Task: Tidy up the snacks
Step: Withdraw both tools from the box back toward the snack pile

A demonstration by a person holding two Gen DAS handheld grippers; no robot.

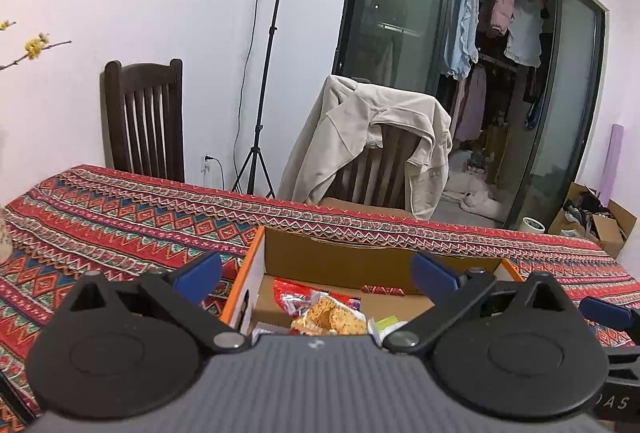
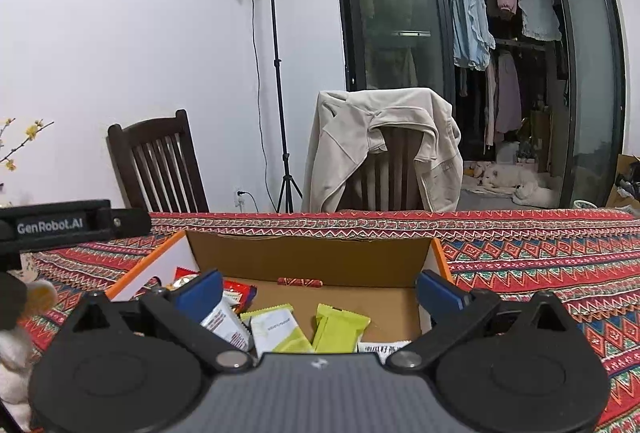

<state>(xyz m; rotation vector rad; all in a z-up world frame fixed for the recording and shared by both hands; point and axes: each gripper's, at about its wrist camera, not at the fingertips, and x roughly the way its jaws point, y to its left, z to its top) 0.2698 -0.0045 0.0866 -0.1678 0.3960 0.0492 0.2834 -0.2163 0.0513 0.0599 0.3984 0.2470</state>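
**Snacks Sat in Cardboard Box on Patterned Table**

Wrapped snacks [image 2: 340,327] lay inside an open cardboard box [image 2: 308,257] on the red patterned tablecloth [image 2: 560,261]. The left gripper [image 1: 316,275] and right gripper [image 2: 318,291] hovered over the box, both spread wide and holding nothing. Behind the box, a beige jacket [image 2: 380,141] draped a chair.

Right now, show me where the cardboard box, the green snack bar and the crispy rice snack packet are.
cardboard box [image 2: 312,253]: right wrist view, on its inner back wall.
green snack bar [image 2: 340,327]: right wrist view, middle of the wrapper.
crispy rice snack packet [image 1: 330,317]: left wrist view, centre of the clear packet.
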